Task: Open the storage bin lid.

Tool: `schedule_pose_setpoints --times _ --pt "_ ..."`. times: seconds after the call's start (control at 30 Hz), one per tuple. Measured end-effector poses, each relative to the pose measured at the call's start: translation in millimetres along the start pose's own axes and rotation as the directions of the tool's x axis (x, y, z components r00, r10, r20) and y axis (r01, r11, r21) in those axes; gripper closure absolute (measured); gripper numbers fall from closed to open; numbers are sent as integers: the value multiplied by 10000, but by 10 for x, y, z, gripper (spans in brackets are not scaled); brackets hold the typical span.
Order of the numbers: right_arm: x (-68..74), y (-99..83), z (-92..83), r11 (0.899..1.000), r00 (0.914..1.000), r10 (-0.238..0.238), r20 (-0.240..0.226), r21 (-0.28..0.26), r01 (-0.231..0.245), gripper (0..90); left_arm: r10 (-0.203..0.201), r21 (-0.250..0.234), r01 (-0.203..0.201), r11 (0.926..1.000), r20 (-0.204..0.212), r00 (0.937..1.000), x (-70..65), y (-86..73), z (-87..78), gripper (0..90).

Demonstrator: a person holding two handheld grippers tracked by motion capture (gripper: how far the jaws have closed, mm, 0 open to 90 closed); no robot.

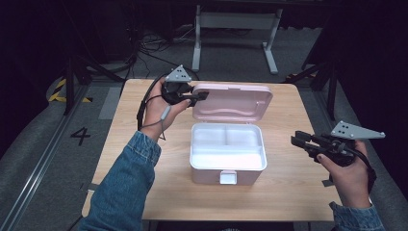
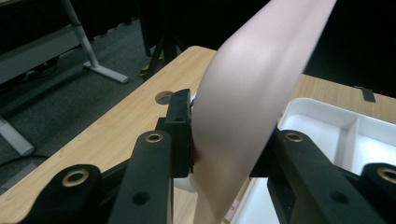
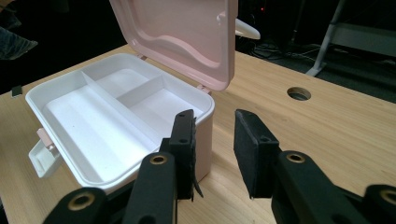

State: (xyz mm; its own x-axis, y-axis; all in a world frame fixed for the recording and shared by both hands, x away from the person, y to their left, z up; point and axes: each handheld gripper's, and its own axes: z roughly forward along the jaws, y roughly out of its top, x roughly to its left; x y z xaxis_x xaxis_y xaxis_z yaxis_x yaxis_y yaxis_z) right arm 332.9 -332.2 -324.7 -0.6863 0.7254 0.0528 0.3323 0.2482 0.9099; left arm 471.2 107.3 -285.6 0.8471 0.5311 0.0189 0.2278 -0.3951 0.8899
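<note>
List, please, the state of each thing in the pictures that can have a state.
Pink lid: open, raised, held at its edge.
White box: open, compartments empty.
Front latch: undone.
Left gripper: shut on the lid.
Right gripper: open, holding nothing, beside the box.

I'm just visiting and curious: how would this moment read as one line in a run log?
left gripper: shut on pink lid, holding it up | right gripper: open, empty, right of box | white box: open, compartments empty
</note>
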Motion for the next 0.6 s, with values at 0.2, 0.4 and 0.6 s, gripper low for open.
schedule_pose_setpoints --times 0.2,0.4,0.6 --pt "-6 -25 10 10000 10000 38 61 55 -38 691 -385 -171 385 9991 -34 9993 71 -13 65 682" --pt "-3 -47 50 9999 10000 59 -28 156 -59 690 -516 -134 515 9986 -133 9986 145 -12 136 662" --pt "-11 -61 45 9998 9999 101 45 177 -102 685 -715 -158 712 9973 -215 9972 231 -24 223 640"
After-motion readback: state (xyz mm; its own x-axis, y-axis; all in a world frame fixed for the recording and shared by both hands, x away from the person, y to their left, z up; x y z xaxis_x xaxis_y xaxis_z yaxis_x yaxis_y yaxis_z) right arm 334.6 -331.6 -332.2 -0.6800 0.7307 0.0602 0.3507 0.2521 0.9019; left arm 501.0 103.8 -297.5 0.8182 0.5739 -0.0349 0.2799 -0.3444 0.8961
